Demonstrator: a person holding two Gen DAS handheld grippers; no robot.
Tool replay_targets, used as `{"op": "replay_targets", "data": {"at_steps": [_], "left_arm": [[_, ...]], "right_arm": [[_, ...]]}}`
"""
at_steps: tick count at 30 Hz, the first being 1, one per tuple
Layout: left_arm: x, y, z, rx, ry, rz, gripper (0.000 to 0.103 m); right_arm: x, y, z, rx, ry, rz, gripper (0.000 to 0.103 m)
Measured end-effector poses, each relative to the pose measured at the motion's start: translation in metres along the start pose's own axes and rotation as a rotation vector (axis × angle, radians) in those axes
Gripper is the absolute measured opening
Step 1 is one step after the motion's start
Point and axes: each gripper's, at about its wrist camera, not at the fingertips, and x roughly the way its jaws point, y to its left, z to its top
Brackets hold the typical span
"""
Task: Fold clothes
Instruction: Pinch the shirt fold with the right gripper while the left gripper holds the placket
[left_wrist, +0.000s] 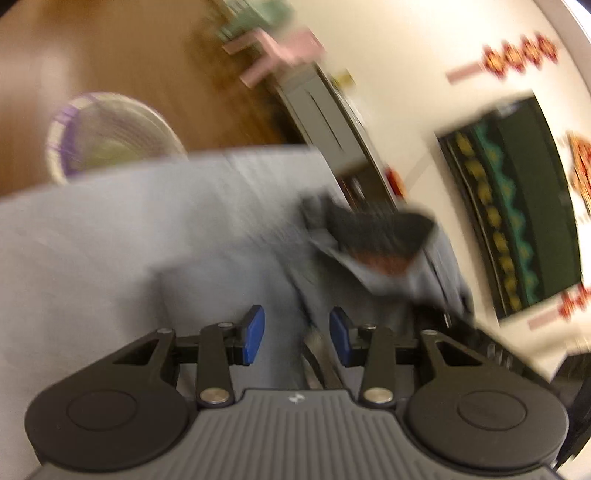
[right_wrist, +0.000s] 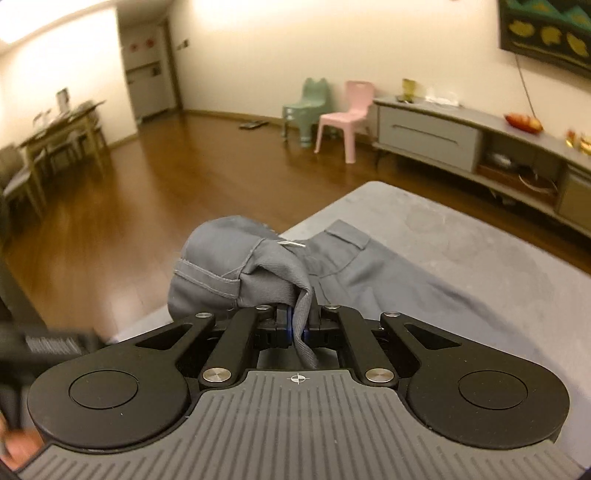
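Grey trousers (right_wrist: 354, 273) lie on a pale grey padded surface (right_wrist: 480, 251). My right gripper (right_wrist: 297, 325) is shut on a bunched fold of the grey trousers, lifted at the surface's near left corner. In the blurred left wrist view my left gripper (left_wrist: 297, 334) is open, blue pads (left_wrist: 255, 332) apart, just above the grey trousers (left_wrist: 236, 266), holding nothing. The right gripper (left_wrist: 376, 236) shows there as a dark blurred shape on the cloth, ahead and to the right.
A purple-and-white basket (left_wrist: 107, 133) stands on the wood floor beyond the surface. A long grey TV cabinet (right_wrist: 480, 144) runs along the wall. Pink (right_wrist: 343, 118) and green (right_wrist: 306, 107) child chairs stand near it. A dining table (right_wrist: 62, 133) is far left.
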Motion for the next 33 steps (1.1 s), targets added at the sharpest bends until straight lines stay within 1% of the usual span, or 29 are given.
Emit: {"op": "replay_targets", "data": {"at_steps": [1,2,3,4,6,8,9,11,13,14,15,17,18,19,20,21,23,24,25,26,28,30,33], "left_arm": [[0.010,0.000,-0.002,0.014,0.016,0.048,0.040],[0.019,0.002,-0.003,0.018,0.025,0.119,0.035],[0.022,0.007,-0.003,-0.008,0.021,0.143,0.029],[0.023,0.012,-0.002,-0.041,0.015,0.155,0.029],[0.008,0.009,-0.001,-0.078,-0.016,0.047,0.036],[-0.009,0.006,0.000,-0.113,-0.047,-0.075,0.036],[-0.017,0.002,-0.001,-0.111,-0.064,-0.124,0.038],[-0.031,-0.006,-0.003,-0.099,-0.097,-0.215,0.042],[-0.033,-0.013,-0.003,-0.080,-0.115,-0.260,0.044],[-0.028,-0.016,-0.002,-0.071,-0.116,-0.261,0.048],[-0.021,-0.018,0.000,-0.072,-0.115,-0.245,0.051],[-0.011,-0.010,0.004,-0.127,-0.100,-0.213,0.053],[-0.006,-0.005,0.005,-0.158,-0.092,-0.197,0.053],[-0.001,0.000,0.007,-0.188,-0.084,-0.182,0.053],[0.000,0.007,0.008,-0.231,-0.079,-0.164,0.053],[-0.001,0.015,0.009,-0.270,-0.081,-0.148,0.053],[-0.003,0.024,0.012,-0.283,-0.084,-0.113,0.053],[-0.005,0.025,0.011,-0.283,-0.085,-0.107,0.053],[-0.008,0.026,0.011,-0.282,-0.087,-0.104,0.053],[-0.013,0.025,0.010,-0.284,-0.091,-0.108,0.053],[-0.025,0.019,0.008,-0.265,-0.112,-0.132,0.053],[-0.037,0.011,0.002,-0.215,-0.127,-0.127,0.056],[-0.020,-0.004,-0.003,-0.122,-0.041,-0.053,0.060]], "right_arm": [[0.002,0.005,0.000,0.008,-0.003,-0.008,0.001],[0.004,0.010,-0.001,0.008,-0.004,-0.015,0.001],[0.009,0.015,0.000,0.003,-0.001,-0.017,0.001],[0.011,0.018,-0.001,0.001,0.002,-0.020,0.002],[0.013,0.024,-0.004,-0.004,0.008,-0.030,0.002],[0.014,0.026,-0.010,-0.015,0.010,-0.042,0.002],[0.015,0.025,-0.012,-0.022,0.010,-0.048,0.003],[0.012,0.025,-0.017,-0.039,0.004,-0.062,0.003],[0.012,0.026,-0.020,-0.064,-0.004,-0.081,0.004],[0.012,0.029,-0.022,-0.079,-0.009,-0.084,0.004],[0.012,0.032,-0.024,-0.096,-0.014,-0.086,0.005],[0.006,0.044,-0.034,-0.152,-0.032,-0.059,0.015],[0.000,0.050,-0.042,-0.182,-0.037,-0.024,0.025],[-0.005,0.057,-0.051,-0.212,-0.043,0.011,0.040],[-0.010,0.061,-0.059,-0.239,-0.042,0.054,0.049],[-0.014,0.062,-0.069,-0.255,-0.022,0.107,0.056],[-0.023,0.055,-0.082,-0.248,0.021,0.177,0.056],[-0.029,0.047,-0.085,-0.219,0.029,0.199,0.056],[-0.036,0.038,-0.088,-0.187,0.031,0.214,0.056],[-0.045,0.027,-0.088,-0.150,0.022,0.210,0.056],[-0.063,0.005,-0.089,-0.094,-0.009,0.184,0.057],[-0.081,-0.017,-0.090,-0.049,-0.041,0.149,0.057],[-0.099,-0.049,-0.100,0.001,-0.051,0.057,0.058]]}}
